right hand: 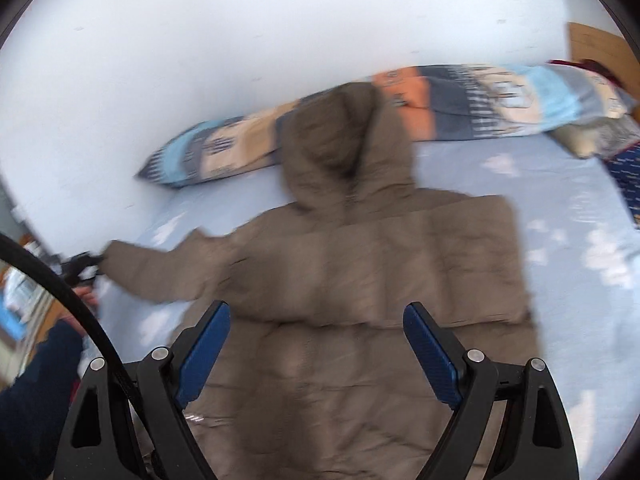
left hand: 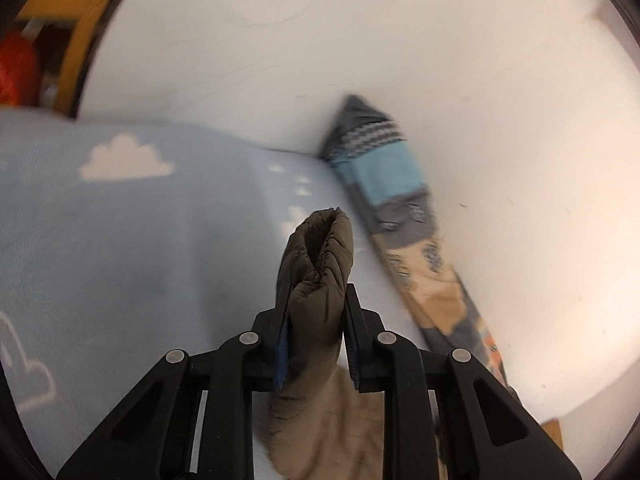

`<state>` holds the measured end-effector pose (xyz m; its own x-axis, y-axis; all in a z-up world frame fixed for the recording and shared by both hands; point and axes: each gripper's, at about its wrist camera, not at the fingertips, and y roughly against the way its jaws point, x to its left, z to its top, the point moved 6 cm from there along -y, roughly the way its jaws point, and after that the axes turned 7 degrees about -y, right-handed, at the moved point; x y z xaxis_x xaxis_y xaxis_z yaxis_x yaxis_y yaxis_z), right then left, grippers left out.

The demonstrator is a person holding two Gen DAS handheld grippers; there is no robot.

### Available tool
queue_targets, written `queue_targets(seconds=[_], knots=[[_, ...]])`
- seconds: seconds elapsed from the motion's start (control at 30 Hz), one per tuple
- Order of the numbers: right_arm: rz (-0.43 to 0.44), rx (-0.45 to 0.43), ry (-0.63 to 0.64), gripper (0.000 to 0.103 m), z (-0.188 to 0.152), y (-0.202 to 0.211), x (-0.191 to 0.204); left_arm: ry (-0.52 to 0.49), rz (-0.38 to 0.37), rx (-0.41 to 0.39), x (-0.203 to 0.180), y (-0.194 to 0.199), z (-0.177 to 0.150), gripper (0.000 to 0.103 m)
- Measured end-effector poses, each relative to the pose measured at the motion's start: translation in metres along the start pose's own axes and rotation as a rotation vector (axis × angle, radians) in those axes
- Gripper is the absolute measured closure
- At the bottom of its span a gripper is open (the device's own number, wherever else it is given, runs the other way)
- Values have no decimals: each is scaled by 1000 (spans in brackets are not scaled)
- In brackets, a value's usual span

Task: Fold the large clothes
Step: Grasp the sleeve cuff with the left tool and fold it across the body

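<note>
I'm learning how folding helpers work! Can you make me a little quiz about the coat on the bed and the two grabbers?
1. True or false: the left gripper is shut on the cuff of the coat.
2. Which part of the coat lies against the pillow? A) hood B) hem C) a pocket
3. Fill in: the right gripper is ____ and holds nothing.

Key: 1 true; 2 A, the hood; 3 open. It hangs over the coat's lower half, which lies flat on the cloud-print sheet.
</note>
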<state>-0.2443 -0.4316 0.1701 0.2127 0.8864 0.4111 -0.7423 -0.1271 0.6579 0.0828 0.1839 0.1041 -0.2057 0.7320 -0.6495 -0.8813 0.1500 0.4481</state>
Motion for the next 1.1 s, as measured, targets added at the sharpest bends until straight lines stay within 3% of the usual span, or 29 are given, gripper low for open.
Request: queue_targets(seconds=[0.2, 0.47, 0.63, 0.87, 1.1], knots=[[-206, 14, -60, 11, 22, 2, -61, -101, -106, 15, -87, 30, -7, 81], [-227, -88, -221, 12, 52, 43, -119, -267, -264, 49, -226, 70, -40, 81], [-208, -137, -277, 12, 57, 69, -132, -373, -376, 92, -317, 97, -81, 81], [-193, -204, -349, 12, 58, 102, -157, -466, -518, 217, -423, 110, -174, 81], [-179, -238, -408, 12, 55, 123, -179, -524, -571, 369, -480, 86, -313, 81]])
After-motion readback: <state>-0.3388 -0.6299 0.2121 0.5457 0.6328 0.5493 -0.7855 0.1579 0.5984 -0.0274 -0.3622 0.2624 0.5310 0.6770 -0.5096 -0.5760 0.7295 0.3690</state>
